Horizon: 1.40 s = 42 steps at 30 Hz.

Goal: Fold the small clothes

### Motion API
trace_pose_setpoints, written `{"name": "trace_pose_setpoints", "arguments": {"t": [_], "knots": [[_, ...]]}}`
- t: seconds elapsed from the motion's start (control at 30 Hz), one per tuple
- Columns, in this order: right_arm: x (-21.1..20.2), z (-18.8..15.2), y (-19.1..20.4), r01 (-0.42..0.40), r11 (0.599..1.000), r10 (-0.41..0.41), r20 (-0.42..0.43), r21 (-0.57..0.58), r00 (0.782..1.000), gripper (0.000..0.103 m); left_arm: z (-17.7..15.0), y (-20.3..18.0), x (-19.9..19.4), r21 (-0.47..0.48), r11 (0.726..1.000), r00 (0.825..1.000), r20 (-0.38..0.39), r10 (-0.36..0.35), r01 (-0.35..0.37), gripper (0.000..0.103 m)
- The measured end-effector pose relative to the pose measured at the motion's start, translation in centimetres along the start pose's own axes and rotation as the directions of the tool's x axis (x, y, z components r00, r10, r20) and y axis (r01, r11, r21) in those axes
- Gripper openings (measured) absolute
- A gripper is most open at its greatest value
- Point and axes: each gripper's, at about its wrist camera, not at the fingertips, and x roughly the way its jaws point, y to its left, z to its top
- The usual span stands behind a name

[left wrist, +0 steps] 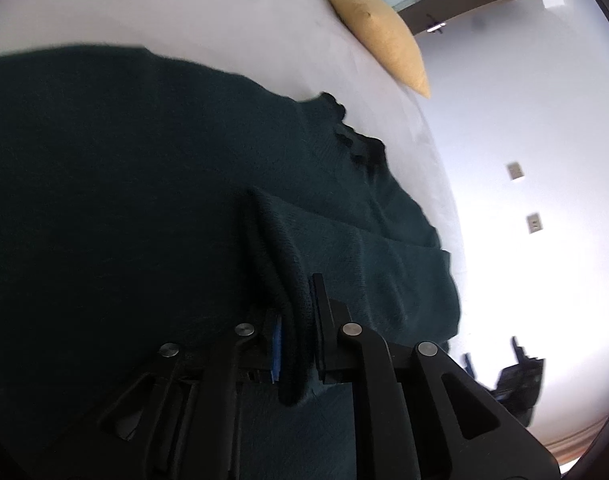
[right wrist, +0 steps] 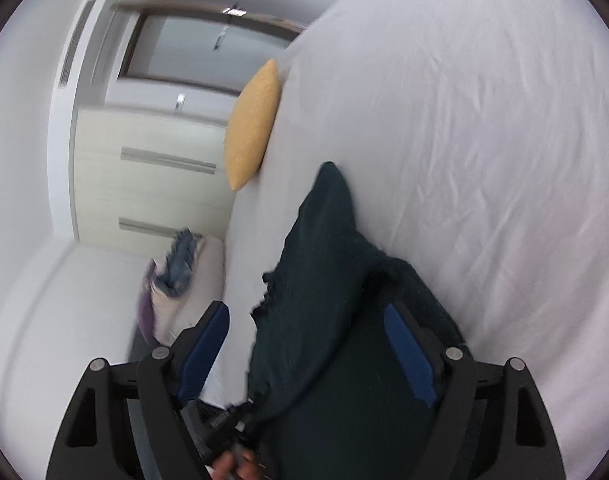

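We had the left gripper [left wrist: 296, 320] clamped on a thick fold of the dark green knit sweater [left wrist: 152, 184], its jaws nearly together with the bunched edge pinched between them at the lower centre of the left wrist view. The right gripper [right wrist: 312, 344] stood with its jaws wide apart, blue pads [right wrist: 408, 348] showing; the sweater lay between and under them, but we saw no pad pressing on it. We judged the step to be a mid-fold carry: one edge held up by the left while the right was free to take a second hold. The sweater lay on the white bed sheet [right wrist: 484, 128], filling the left and centre of the left wrist view and running from the bottom centre up towards the middle in the right wrist view. It looked heavy and soft, a close knit, with a scalloped, bumpy trim [left wrist: 344, 128] along one edge and a flat layered panel towards the right of the left view. A yellow cushion [right wrist: 252, 124] rested at the bed's edge, well apart from the garment, and a heap of other clothes [right wrist: 176, 264] lay at the middle left. Next, we judged, the right jaws needed to close on a matching edge so both corners could travel together; a lopsided lift risked the knit sagging and skewing the fold.
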Motion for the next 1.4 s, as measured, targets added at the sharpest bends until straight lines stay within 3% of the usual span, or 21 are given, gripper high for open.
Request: {"name": "trace_pose_setpoints", "arguments": {"t": [0.1,0.13,0.17,0.27,0.33,0.47,0.53,0.57,0.67,0.8,0.87,0.9,0.93,1.03,1.07,1.13,1.17,1.2,1.27,1.33,1.4], "knots": [[0.3,1.9,1.9,-0.028,0.996,0.028,0.008,-0.082,1.0,0.083,0.5,-0.5,-1.4,0.021,0.996,0.995,0.046,0.086,-0.087,0.014],[1.0,2.7,2.5,-0.029,0.994,0.029,-0.003,-0.103,1.0,0.083,0.6,-1.0,-2.0,0.039,0.989,0.987,0.084,0.14,-0.143,0.014],[2.2,3.5,3.3,-0.048,0.99,0.044,-0.032,-0.133,0.999,0.083,0.5,-1.7,-2.6,0.058,0.986,0.982,0.118,0.147,-0.154,0.014],[5.8,5.0,4.9,-0.055,0.98,0.035,-0.107,-0.192,0.994,0.082,-0.1,-4.0,-2.6,0.142,0.986,0.986,0.152,0.068,-0.09,0.014],[8.7,6.0,5.5,-0.097,0.97,0.058,-0.174,-0.223,0.983,0.079,-0.4,-5.1,-1.2,0.197,0.976,0.989,0.136,0.063,-0.089,0.014],[13.1,7.6,3.8,-0.071,0.98,0.03,-0.216,-0.185,0.976,0.079,-0.7,-3.8,2.4,0.195,0.975,0.991,0.097,0.089,-0.107,0.014],[14.9,7.6,2.3,0.0,0.985,-0.043,-0.248,-0.172,0.968,0.079,-0.9,-2.9,2.6,0.206,0.977,0.991,0.128,0.035,-0.061,0.014],[15.3,7.2,1.7,0.012,0.983,-0.062,-0.268,-0.184,0.961,0.072,-0.9,-2.2,2.6,0.196,0.98,0.992,0.13,0.003,-0.029,0.014],[14.1,6.2,1.2,-0.019,0.975,-0.046,-0.282,-0.222,0.958,0.069,-0.3,-1.1,2.8,0.149,0.988,0.992,0.117,-0.044,0.026,0.014],[10.7,4.5,1.2,-0.039,0.977,-0.021,-0.28,-0.208,0.96,0.07,0.1,-1.3,3.3,0.158,0.987,0.991,0.126,-0.037,0.016,0.014],[9.6,3.3,1.9,-0.057,0.967,-0.016,-0.28,-0.25,0.96,0.078,-0.1,-1.1,3.0,0.151,0.988,0.99,0.133,-0.036,0.016,0.014],[9.7,2.7,1.8,-0.025,0.961,-0.055,-0.28,-0.276,0.958,0.08,-0.5,-1.2,2.5,0.143,0.99,0.99,0.138,-0.029,0.009,0.014],[10.3,2.4,1.2,0.012,0.955,-0.103,-0.292,-0.297,0.951,0.079,-0.7,-1.2,1.6,0.126,0.992,0.988,0.154,-0.005,-0.015,0.014],[10.3,1.8,0.6,0.025,0.941,-0.126,-0.28,-0.337,0.952,0.066,-2.0,-1.0,-2.9,0.078,0.996,0.978,0.209,0.014,-0.031,0.014],[9.8,1.7,1.1,0.059,0.94,-0.155,-0.266,-0.335,0.952,0.066,-2.5,-0.5,-5.5,0.068,0.997,0.968,0.252,0.004,-0.022,0.015],[8.0,1.0,2.6,0.074,0.94,-0.156,-0.226,-0.334,0.962,0.067,-3.4,1.0,-10.3,0.027,0.999,0.942,0.335,0.017,-0.028,0.032],[6.7,0.5,3.2,0.047,0.939,-0.124,-0.207,-0.34,0.971,0.067,-4.0,2.5,-13.0,-0.009,1.0,0.922,0.386,0.02,-0.018,0.066],[5.5,-0.2,4.1,0.018,0.937,-0.089,-0.189,-0.348,0.978,0.068,-4.8,4.1,-15.6,-0.055,0.998,0.896,0.443,0.04,-0.017,0.09],[3.6,-2.1,5.6,-0.036,0.936,-0.028,-0.174,-0.351,0.984,0.076,-6.8,8.0,-20.9,-0.166,0.986,0.818,0.565,0.105,-0.012,0.092],[2.5,-4.4,6.7,-0.076,0.937,0.008,-0.196,-0.341,0.98,0.077,-8.5,12.6,-24.9,-0.274,0.961,0.773,0.618,0.141,0.044,0.092],[2.3,-6.5,7.3,-0.094,0.938,0.017,-0.227,-0.334,0.974,0.077,-10.5,17.6,-28.0,-0.407,0.904,0.734,0.652,0.189,0.129,0.092]]}}
